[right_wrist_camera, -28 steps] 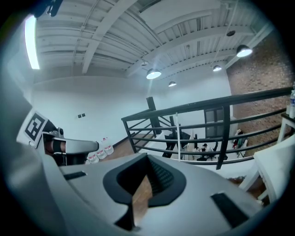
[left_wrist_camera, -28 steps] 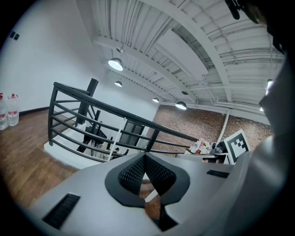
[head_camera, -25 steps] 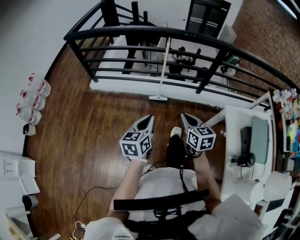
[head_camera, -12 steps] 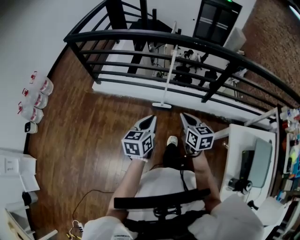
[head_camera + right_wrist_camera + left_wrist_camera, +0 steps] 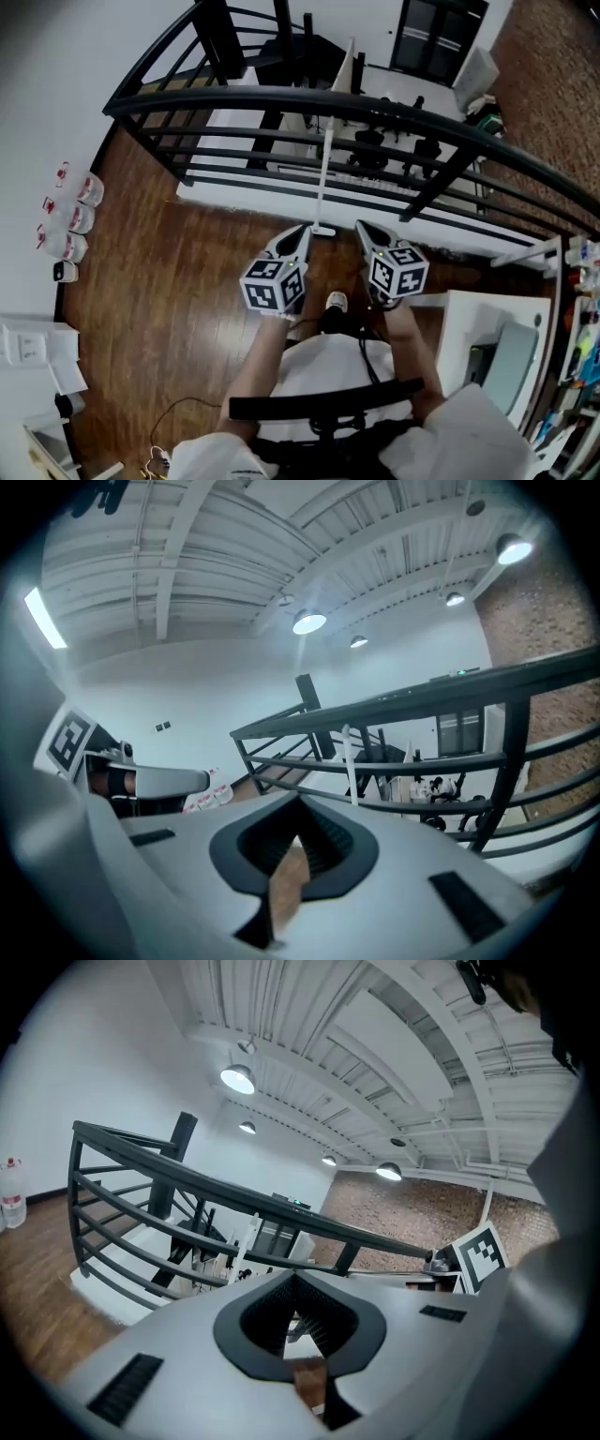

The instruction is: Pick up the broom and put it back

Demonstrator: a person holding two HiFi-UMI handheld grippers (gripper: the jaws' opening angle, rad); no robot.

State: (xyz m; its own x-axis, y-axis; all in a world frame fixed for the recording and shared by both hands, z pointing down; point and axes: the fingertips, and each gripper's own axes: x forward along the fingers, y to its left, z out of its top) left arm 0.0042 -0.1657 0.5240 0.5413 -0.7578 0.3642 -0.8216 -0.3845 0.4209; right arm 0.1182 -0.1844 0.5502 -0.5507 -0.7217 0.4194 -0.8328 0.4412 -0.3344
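The broom point(image 5: 324, 159) has a long white handle and leans upright against the black railing point(image 5: 281, 98). Its flat head point(image 5: 322, 230) rests on the wooden floor at the railing's foot. My left gripper point(image 5: 302, 231) and right gripper point(image 5: 362, 228) are held side by side in front of me, pointing at the railing, with the broom head just beyond and between their tips. Both are shut with nothing in them. The white handle point(image 5: 245, 1242) shows against the rails in the left gripper view, beyond my shut left gripper point(image 5: 295, 1280). It stands as a white handle point(image 5: 350, 761) past my shut right gripper point(image 5: 300, 805).
Beyond the curved railing the floor drops to a lower level with dark furniture point(image 5: 394, 145). Several clear bottles point(image 5: 67, 217) stand by the left wall. A white desk point(image 5: 473, 323) with a monitor is at the right, and a cable point(image 5: 178, 394) lies on the floor.
I have walked toward the railing, so the broom and rails now sit much closer to both gripper tips. The desk has slid toward the right edge. Both grippers stay shut.
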